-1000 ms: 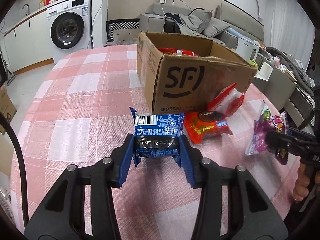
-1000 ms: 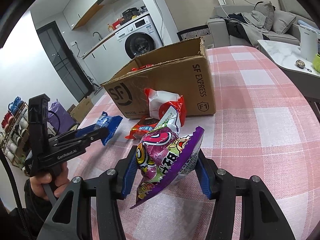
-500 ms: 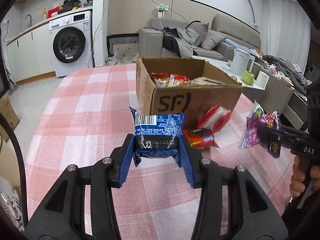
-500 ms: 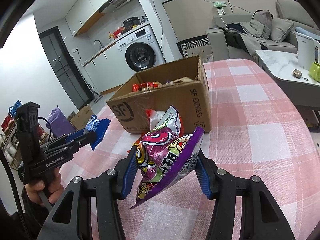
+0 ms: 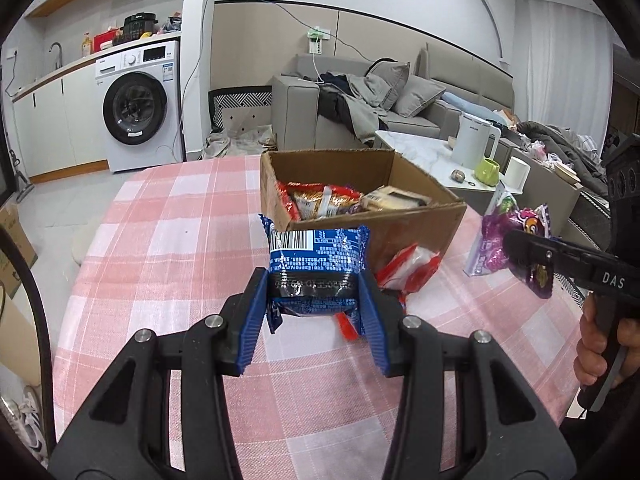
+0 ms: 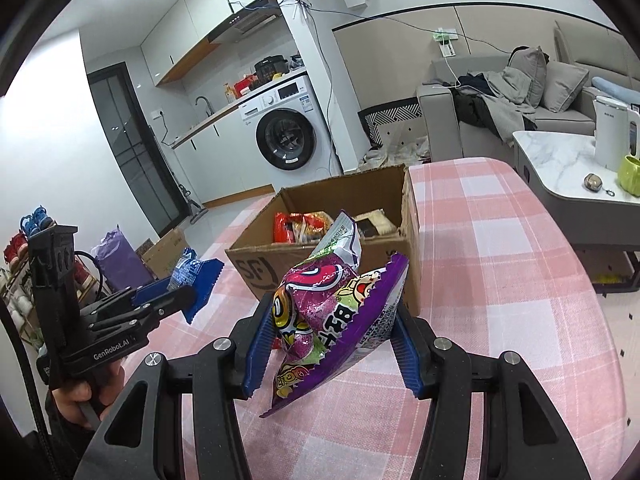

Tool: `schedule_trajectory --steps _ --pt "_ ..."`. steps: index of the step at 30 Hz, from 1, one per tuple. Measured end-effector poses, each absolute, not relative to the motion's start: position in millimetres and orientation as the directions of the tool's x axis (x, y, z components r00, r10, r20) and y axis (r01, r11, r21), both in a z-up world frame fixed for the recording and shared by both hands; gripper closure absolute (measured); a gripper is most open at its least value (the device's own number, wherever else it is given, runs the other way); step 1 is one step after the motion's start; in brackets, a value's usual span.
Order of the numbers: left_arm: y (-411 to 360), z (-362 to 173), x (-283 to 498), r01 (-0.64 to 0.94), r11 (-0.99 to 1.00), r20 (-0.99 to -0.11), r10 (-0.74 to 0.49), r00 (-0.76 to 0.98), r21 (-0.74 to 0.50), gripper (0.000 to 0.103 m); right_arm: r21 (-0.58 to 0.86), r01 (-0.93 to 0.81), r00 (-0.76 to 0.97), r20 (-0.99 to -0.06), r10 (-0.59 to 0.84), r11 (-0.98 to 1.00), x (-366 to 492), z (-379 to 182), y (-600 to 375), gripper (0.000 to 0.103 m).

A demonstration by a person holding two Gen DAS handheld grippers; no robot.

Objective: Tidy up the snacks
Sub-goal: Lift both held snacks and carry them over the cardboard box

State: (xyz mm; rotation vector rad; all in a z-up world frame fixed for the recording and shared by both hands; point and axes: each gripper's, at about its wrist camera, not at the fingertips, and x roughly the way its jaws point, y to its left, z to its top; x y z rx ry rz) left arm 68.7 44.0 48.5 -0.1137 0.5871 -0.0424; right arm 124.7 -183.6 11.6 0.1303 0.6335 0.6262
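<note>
My left gripper (image 5: 314, 300) is shut on a blue snack packet (image 5: 316, 262), held above the pink checked tablecloth (image 5: 160, 248). The right gripper (image 6: 332, 332) is shut on a purple and pink candy bag (image 6: 332, 312). Both hang in the air in front of an open cardboard box (image 5: 416, 224) that holds several snack packs (image 5: 320, 200). A red and white packet (image 5: 412, 266) leans on the box's near side, partly hidden behind the blue packet. In the left wrist view the right gripper (image 5: 528, 256) shows at the right edge with its bag (image 5: 496, 240); the left gripper (image 6: 176, 296) appears at the left of the right wrist view.
A person's hand (image 5: 596, 344) holds the right gripper's handle. Beyond the table stand a washing machine (image 5: 140, 108), a grey sofa (image 5: 360, 108) and a marble side table (image 6: 560, 160) with a white kettle (image 6: 612, 132) and a green cup (image 6: 630, 176).
Both grippers have risen with their packets still held; the box now looks lower and its contents are visible from above.
</note>
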Motion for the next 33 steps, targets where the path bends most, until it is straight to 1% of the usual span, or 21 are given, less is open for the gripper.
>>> schedule_trajectory --steps 14,33 --pt "24 75 81 0.027 0.991 -0.517 -0.09 0.852 -0.127 0.061 0.301 -0.508 0.642 -0.493 0.588 0.807 141 24 -177 0.049" --pt "8 91 117 0.036 0.993 -0.514 -0.09 0.853 -0.114 0.061 0.299 -0.511 0.658 -0.468 0.59 0.806 161 48 -164 0.049"
